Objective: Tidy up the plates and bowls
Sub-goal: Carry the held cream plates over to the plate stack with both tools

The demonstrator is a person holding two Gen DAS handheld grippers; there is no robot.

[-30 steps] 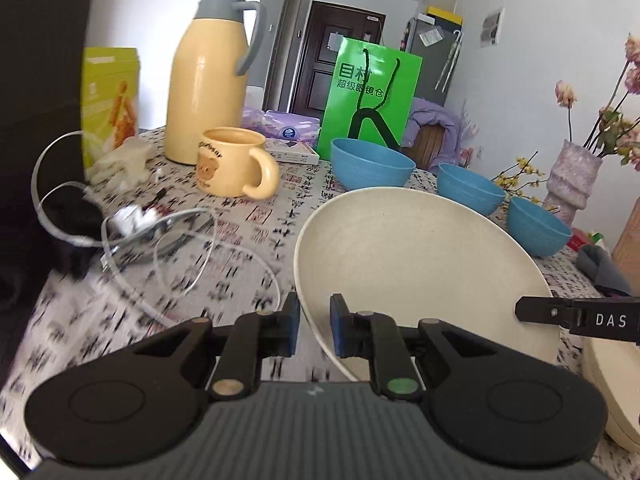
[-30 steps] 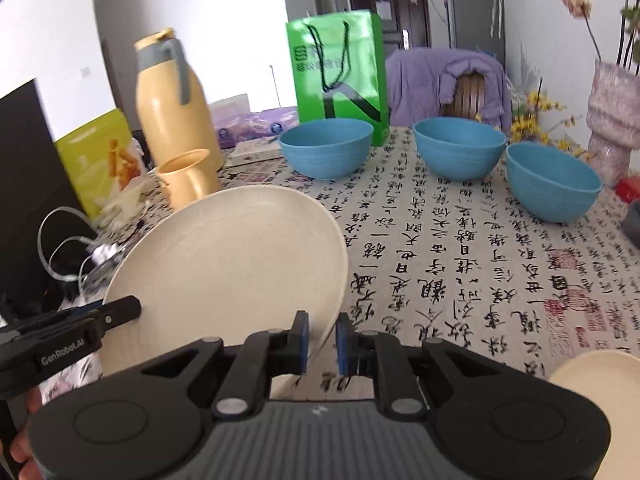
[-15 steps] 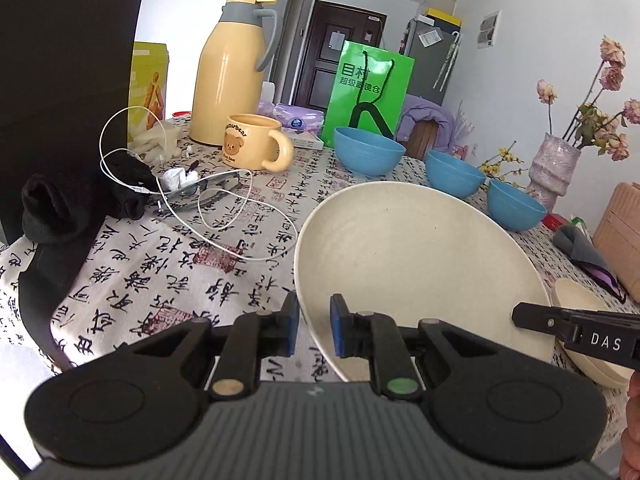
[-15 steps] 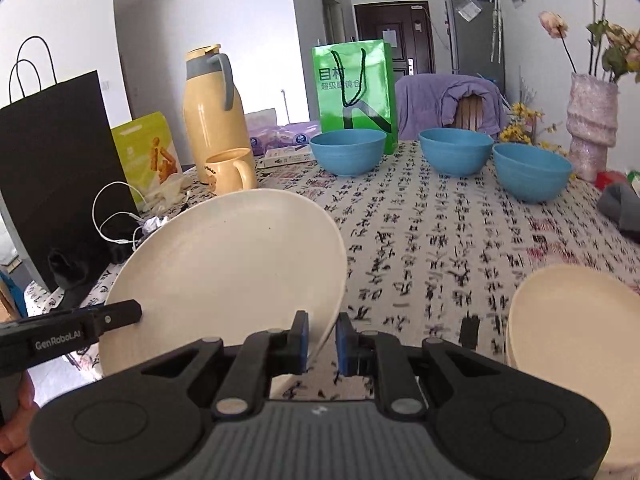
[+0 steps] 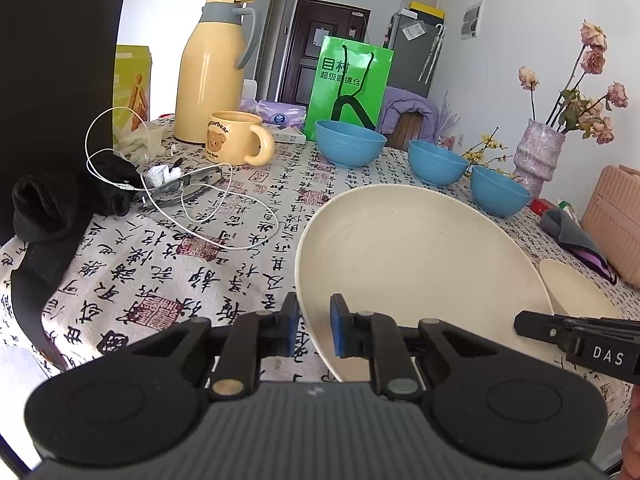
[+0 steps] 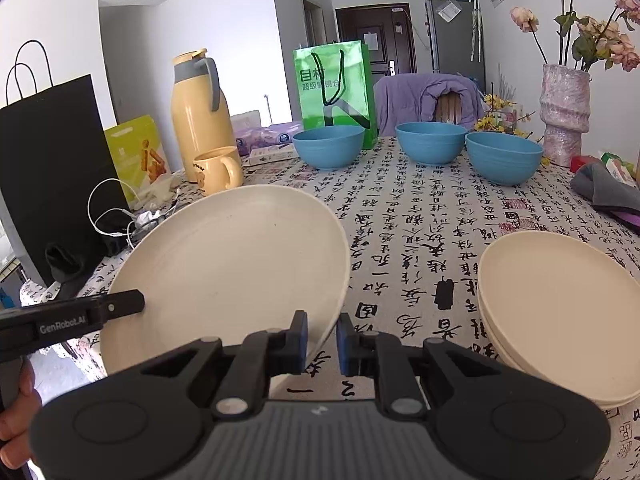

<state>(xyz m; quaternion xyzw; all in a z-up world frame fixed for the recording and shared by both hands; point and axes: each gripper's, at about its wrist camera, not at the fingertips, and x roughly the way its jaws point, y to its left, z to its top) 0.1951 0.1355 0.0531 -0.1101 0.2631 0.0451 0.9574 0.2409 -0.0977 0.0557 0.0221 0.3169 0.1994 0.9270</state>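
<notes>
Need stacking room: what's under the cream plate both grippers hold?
Under the held plate, the patterned tablecloth shows around its edges; the patch directly beneath is covered. The plate stack sits apart.

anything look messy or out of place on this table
Yes: a loose white cable sprawls in loops beside crumpled foil and a black cloth at the left edge, clutter unrelated to the neat blue bowls.

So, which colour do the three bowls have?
Blue, all three bowls; the right wrist view shows them best.
</notes>
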